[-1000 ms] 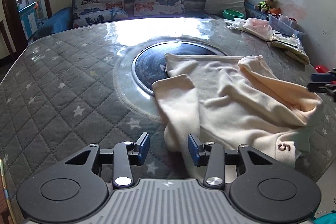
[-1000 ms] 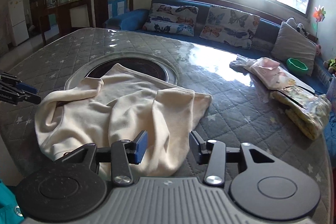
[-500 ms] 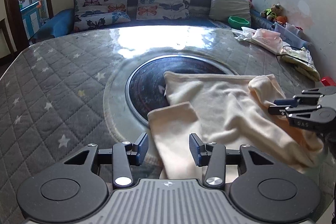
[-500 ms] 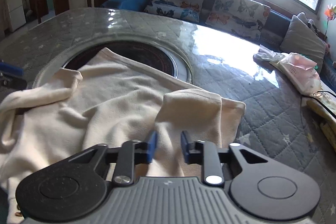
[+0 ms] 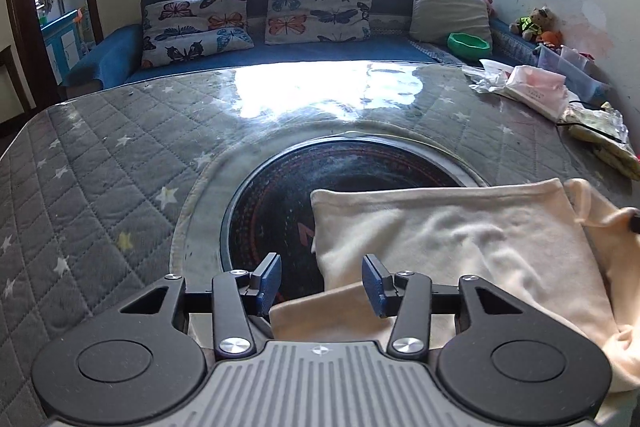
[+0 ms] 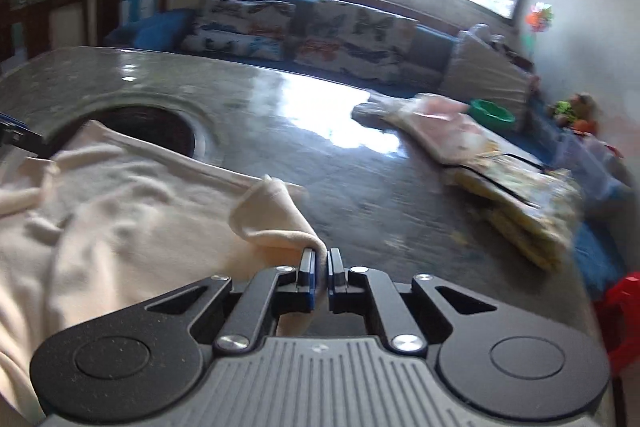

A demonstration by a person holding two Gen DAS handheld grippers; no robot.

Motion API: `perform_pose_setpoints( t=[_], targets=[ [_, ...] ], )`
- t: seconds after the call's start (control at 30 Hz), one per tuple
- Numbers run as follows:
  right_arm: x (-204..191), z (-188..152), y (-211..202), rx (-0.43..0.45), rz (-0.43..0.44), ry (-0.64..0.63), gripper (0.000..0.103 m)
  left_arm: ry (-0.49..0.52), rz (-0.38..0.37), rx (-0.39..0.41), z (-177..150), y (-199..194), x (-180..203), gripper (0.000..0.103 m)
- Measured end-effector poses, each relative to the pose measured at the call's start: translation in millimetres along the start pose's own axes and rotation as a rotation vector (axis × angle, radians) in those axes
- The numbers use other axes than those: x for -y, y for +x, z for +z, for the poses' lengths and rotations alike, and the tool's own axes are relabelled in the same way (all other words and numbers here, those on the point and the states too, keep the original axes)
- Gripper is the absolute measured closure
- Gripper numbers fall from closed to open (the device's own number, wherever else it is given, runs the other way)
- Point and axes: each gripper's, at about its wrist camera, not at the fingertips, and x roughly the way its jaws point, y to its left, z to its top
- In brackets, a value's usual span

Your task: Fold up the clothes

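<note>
Right hand-held gripper [image 6: 319,277] pinches the cream garment [image 6: 120,211]; left hand-held gripper [image 5: 321,283] gapes wide.

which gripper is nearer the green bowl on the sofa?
Right. The right gripper has the green bowl ahead to its right; the left gripper sits farther back.

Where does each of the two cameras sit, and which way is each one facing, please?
Left wrist: on the left tool, open, facing the sofa over the cream garment.
Right wrist: on the right tool, shut on a garment corner, facing the window wall; blurred.
Shared: garment, table, butterfly cushions, green bowl.
</note>
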Motion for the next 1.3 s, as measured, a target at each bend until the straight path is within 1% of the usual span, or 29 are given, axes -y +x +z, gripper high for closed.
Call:
perform_pose_setpoints(
  t=[0.07,0.17,0.27,0.33,0.43,0.5,0.57,0.67,0.7,0.73,0.77,0.8,0.83,1.0,1.3],
  targets=[
    [19,-12,-3,-0.037,-0.072,0.022,0.098,-0.001,0.003,-0.006,4,9,0,0.055],
    [39,-23,-3,-0.08,-0.13,0.058,0.095,0.001,0.008,-0.012,9,21,0,0.055],
    [49,-23,-7,-0.075,-0.128,0.097,0.093,0.007,0.012,-0.017,12,31,1,0.055],
    [51,-16,-10,-0.048,-0.082,0.118,0.091,0.008,0.015,-0.02,13,38,3,0.055],
    [43,1,-4,-0.024,0.028,0.144,0.086,0.007,0.023,-0.026,16,49,3,0.055],
    [31,13,9,-0.025,0.111,0.142,0.086,0.004,0.029,-0.03,18,57,3,0.055],
    [18,20,23,-0.024,0.149,0.12,0.086,0.0,0.03,-0.041,19,64,4,0.056],
    [1,28,46,-0.054,0.202,0.102,0.086,0.002,0.023,-0.035,19,68,5,0.062],
    [-5,30,54,-0.067,0.215,0.1,0.086,0.005,0.017,-0.032,19,68,5,0.068],
    [-13,32,63,-0.079,0.223,0.087,0.086,0.007,0.012,-0.03,19,69,5,0.077],
    [-17,33,69,-0.087,0.228,0.077,0.086,0.009,0.004,-0.028,20,69,5,0.081],
    [-20,34,73,-0.094,0.234,0.068,0.086,0.009,-0.003,-0.027,20,70,5,0.09],
    [-23,36,76,-0.092,0.234,0.061,0.086,0.012,-0.004,-0.026,21,70,5,0.094],
    [-38,48,90,-0.069,0.234,0.024,0.086,0.019,0.017,-0.016,23,70,0,0.097],
    [-66,69,114,-0.019,0.231,-0.054,0.085,-0.022,0.112,0.011,42,81,-29,0.097]
  ],
)
